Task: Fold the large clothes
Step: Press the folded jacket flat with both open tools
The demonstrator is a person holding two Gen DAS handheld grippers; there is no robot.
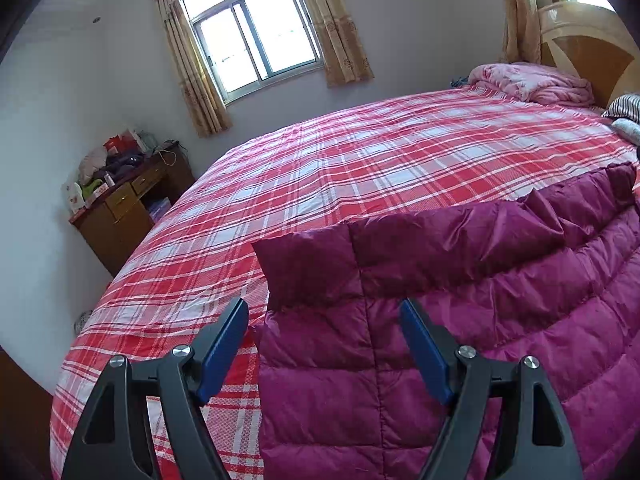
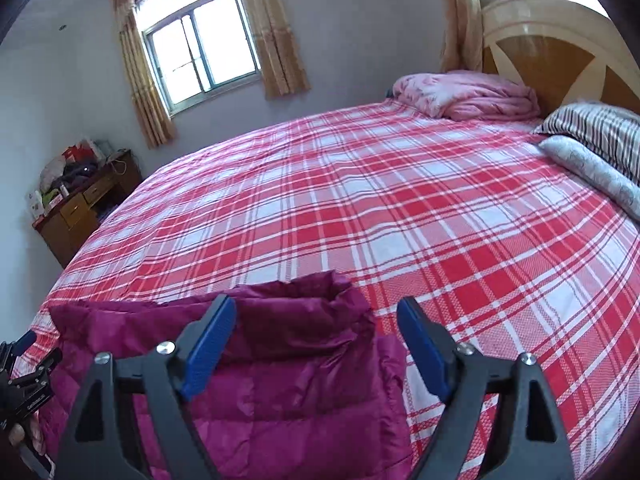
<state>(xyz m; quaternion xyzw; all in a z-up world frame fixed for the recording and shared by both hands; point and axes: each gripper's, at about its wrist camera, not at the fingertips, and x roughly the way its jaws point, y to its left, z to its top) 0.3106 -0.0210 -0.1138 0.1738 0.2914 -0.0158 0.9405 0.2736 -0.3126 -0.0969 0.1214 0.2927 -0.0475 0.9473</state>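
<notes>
1. Left tongs (image 1: 324,320): 2 blue pads (image 1: 224,350), spread wide apart, nothing clamped. They hang just above the near left part of the jacket; no contact seen.
2. Right tongs (image 2: 316,318): 2 blue pads (image 2: 208,350), also wide apart, nothing clamped. Jacket's right end lies below and between them, not pinched.
3. Jacket (image 1: 420,340): 1 item, magenta quilted puffer, lying flat on the bed along its near edge. Far edge is turned over toward the camera in a darker band. Same jacket in right wrist view (image 2: 280,380), with a puffed open end, poss. a cuff or collar, cannot tell which.
4. Left tongs also show at the far left edge of the right wrist view (image 2: 24,364), w/ part of a hand under them.
5. Bed (image 2: 400,208): 1, covered by 1 red/white plaid sheet, otherwise bare in the middle.
6. Head end, by the wooden headboard (image 2: 552,52): 1 pink folded quilt (image 2: 468,96), 1 striped pillow (image 2: 600,132), 1 pale grey patterned pillow (image 2: 592,168) touching it on the near side.
7. Windows: 1 on the far wall (image 1: 252,36) w/ 2 tan curtains; a 2nd partly seen behind the headboard.
8. Table (image 1: 132,204): 1, wooden w/ drawers, in the far left corner, piled w/ clutter; items too small to count.
</notes>
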